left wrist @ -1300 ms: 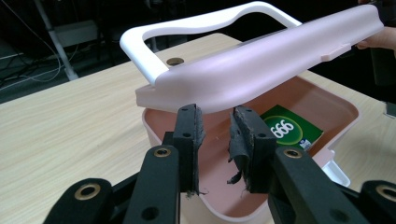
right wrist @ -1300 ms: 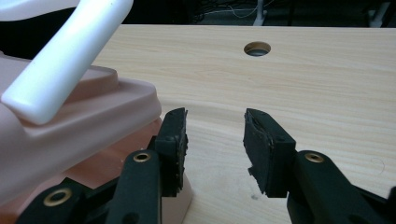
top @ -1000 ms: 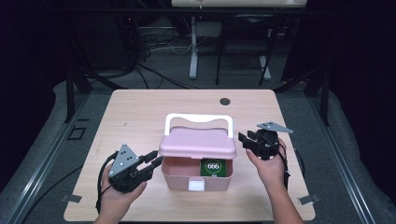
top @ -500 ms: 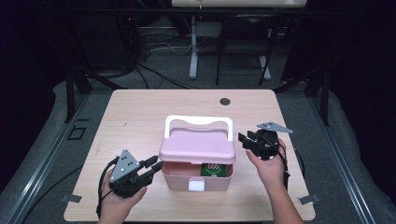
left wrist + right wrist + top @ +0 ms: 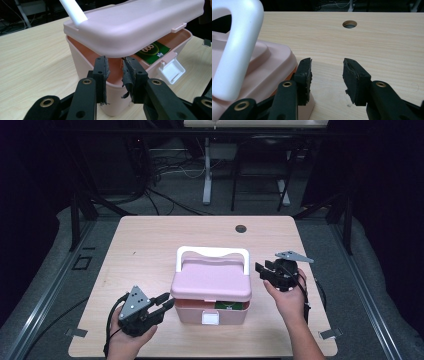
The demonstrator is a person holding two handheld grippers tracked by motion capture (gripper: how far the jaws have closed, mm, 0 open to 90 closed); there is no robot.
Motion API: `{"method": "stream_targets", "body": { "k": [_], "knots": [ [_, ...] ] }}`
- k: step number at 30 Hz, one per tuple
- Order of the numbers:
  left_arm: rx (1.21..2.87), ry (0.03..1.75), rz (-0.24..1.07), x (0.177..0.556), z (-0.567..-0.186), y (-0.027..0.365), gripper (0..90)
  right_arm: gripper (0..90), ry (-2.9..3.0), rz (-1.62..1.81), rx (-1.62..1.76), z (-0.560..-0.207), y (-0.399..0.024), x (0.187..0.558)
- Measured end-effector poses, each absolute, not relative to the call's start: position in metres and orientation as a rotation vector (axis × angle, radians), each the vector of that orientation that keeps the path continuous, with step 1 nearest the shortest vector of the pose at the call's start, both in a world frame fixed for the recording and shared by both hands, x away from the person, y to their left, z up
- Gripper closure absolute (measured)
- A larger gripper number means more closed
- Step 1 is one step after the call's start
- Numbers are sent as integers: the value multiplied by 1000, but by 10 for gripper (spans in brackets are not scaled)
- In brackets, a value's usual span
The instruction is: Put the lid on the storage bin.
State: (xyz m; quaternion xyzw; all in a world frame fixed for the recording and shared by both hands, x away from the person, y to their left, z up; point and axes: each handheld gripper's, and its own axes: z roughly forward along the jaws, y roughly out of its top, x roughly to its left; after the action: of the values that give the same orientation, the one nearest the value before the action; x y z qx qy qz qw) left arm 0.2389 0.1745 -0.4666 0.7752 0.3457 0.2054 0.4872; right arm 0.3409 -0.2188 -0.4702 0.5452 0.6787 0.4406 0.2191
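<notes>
Lid (image 5: 212, 281) lowered over smooth pink box (image 5: 212, 310)

Green packet (image 5: 151, 52) mostly hidden under lid (image 5: 140, 22), print illegible; box (image 5: 262, 75) cut by right gripper view's edge

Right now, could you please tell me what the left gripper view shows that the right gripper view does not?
The left gripper view gives the green packet inside the pink box, under its raised lid, and the white front latch. The right gripper view gives the round hole in the table. Both share the lid, the white handle and the table.
</notes>
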Motion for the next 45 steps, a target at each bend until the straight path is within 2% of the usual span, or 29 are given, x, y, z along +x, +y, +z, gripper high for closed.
{"method": "stream_targets", "body": {
  "k": [32,45],
  "knots": [
    [1936,885,451,238,-487,179,721,584,1870,1227,1516,-471,-221,341],
    [1877,923,456,241,-486,189,691,580,1867,1230,1513,-471,-221,341]
  ]
}}
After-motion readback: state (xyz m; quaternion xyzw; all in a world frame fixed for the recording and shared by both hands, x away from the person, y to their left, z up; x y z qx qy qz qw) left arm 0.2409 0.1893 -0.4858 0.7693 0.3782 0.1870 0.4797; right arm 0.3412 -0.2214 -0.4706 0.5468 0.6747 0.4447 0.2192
